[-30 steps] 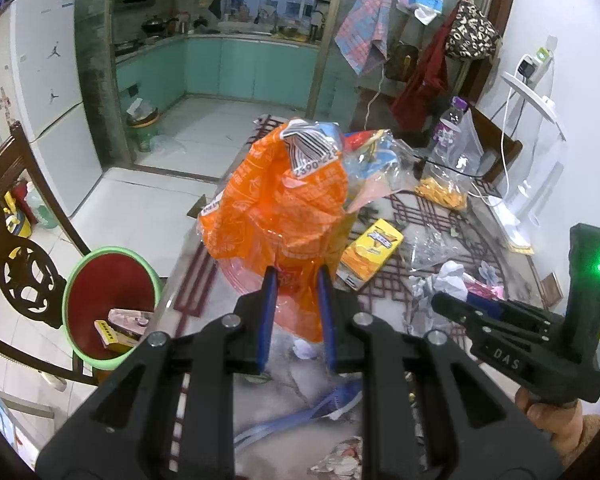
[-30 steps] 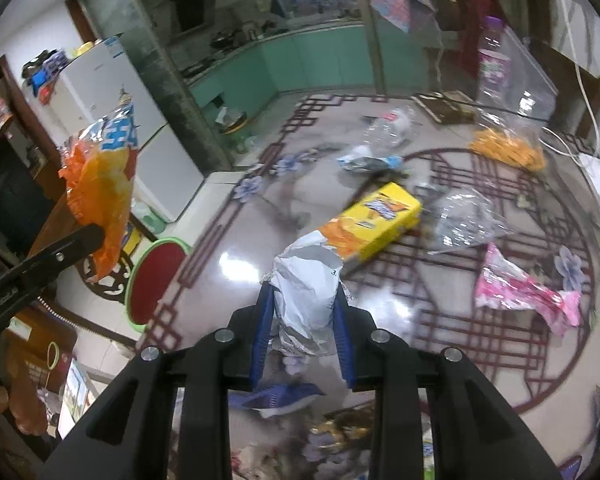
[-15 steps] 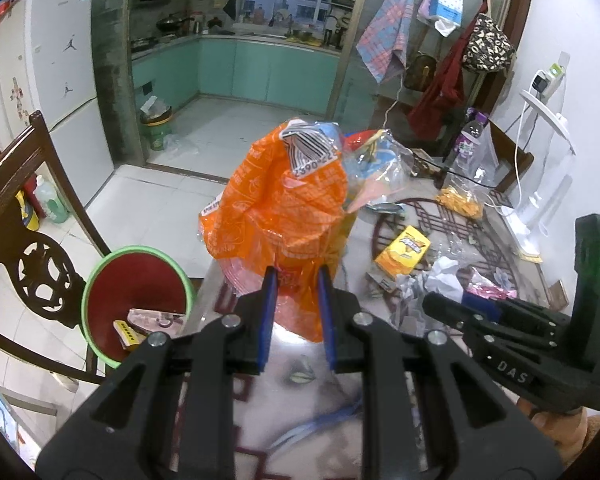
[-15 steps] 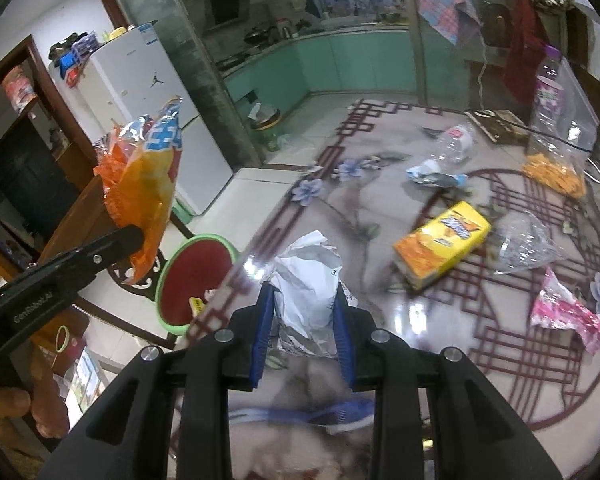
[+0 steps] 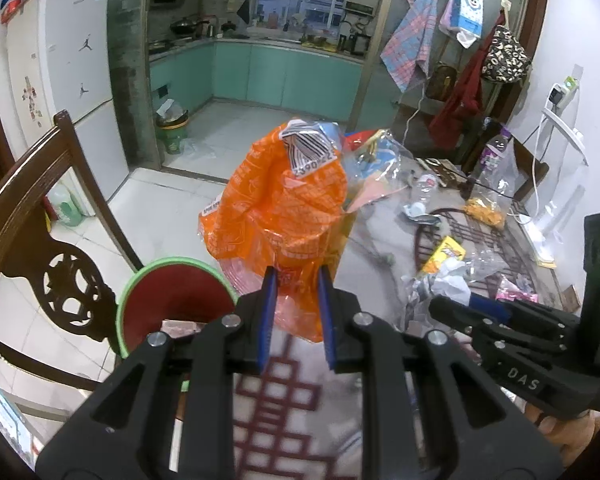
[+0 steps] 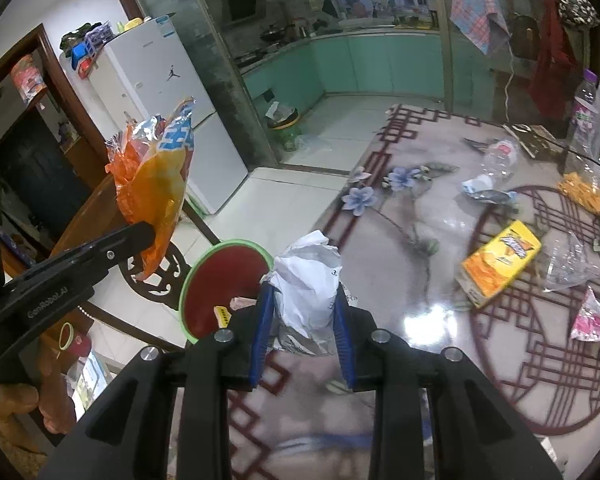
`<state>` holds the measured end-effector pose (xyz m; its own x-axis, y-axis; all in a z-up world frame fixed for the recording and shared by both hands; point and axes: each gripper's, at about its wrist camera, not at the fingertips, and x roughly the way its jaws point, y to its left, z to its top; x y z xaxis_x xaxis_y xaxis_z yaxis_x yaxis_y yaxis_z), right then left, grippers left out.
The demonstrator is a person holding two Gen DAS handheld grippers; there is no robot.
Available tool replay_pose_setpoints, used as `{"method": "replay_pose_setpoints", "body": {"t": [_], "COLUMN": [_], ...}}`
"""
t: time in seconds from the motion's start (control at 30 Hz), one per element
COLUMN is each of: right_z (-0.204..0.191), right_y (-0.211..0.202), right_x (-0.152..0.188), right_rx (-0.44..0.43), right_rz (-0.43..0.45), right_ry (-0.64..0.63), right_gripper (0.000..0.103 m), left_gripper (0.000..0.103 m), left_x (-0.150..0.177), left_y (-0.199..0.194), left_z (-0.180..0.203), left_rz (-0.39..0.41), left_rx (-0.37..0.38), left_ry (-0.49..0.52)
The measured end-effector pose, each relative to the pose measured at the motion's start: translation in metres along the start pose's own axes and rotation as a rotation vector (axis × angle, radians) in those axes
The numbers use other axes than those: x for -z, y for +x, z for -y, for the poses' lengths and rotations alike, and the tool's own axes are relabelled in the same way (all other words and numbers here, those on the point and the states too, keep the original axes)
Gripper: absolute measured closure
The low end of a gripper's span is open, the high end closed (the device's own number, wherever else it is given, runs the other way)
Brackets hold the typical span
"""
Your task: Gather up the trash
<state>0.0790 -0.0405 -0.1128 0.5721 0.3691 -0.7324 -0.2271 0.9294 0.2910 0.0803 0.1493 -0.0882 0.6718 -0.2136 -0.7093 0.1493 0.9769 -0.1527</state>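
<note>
My left gripper (image 5: 298,312) is shut on an orange snack bag (image 5: 284,216) and holds it up near the table's left edge; it also shows in the right wrist view (image 6: 152,184). My right gripper (image 6: 302,320) is shut on a crumpled white and silver wrapper (image 6: 308,284), seen too in the left wrist view (image 5: 448,284). A green bin with a red inside (image 5: 172,300) stands on the floor beside the table, with some trash in it; it shows in the right wrist view (image 6: 220,280) just left of the wrapper.
On the patterned glass table (image 6: 400,240) lie a yellow box (image 6: 500,260), a pink wrapper (image 6: 592,320), clear bags, a crushed bottle (image 6: 496,156) and a bag of orange snacks (image 6: 584,196). A dark wooden chair (image 5: 32,216) stands left of the bin.
Both grippers have pulled back and left toward the table edge with their trash. The green bin has come closer and more central in both views.
</note>
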Motion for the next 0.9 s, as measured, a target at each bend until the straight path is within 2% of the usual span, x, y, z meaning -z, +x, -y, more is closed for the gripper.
{"method": "replay_pose_setpoints", "body": {"t": [0.57,0.9], "right_z": [-0.075,-0.108], "right_y": [0.05,0.08], "right_x": [-0.016,-0.031], "right_rx": [-0.034,-0.074], "right_rz": [-0.043,-0.071], "right_ry": [-0.072,-0.132], "right_gripper": [0.074,0.074], "left_gripper": [0.083,0.083], "left_x": [-0.003,-0.003], "left_y": [0.008,0.024], "left_z": [-0.094,-0.129], "left_rz": [-0.014,-0.049], "left_rx": [-0.056,-0.092], "left_ry": [-0.087,-0.124]}}
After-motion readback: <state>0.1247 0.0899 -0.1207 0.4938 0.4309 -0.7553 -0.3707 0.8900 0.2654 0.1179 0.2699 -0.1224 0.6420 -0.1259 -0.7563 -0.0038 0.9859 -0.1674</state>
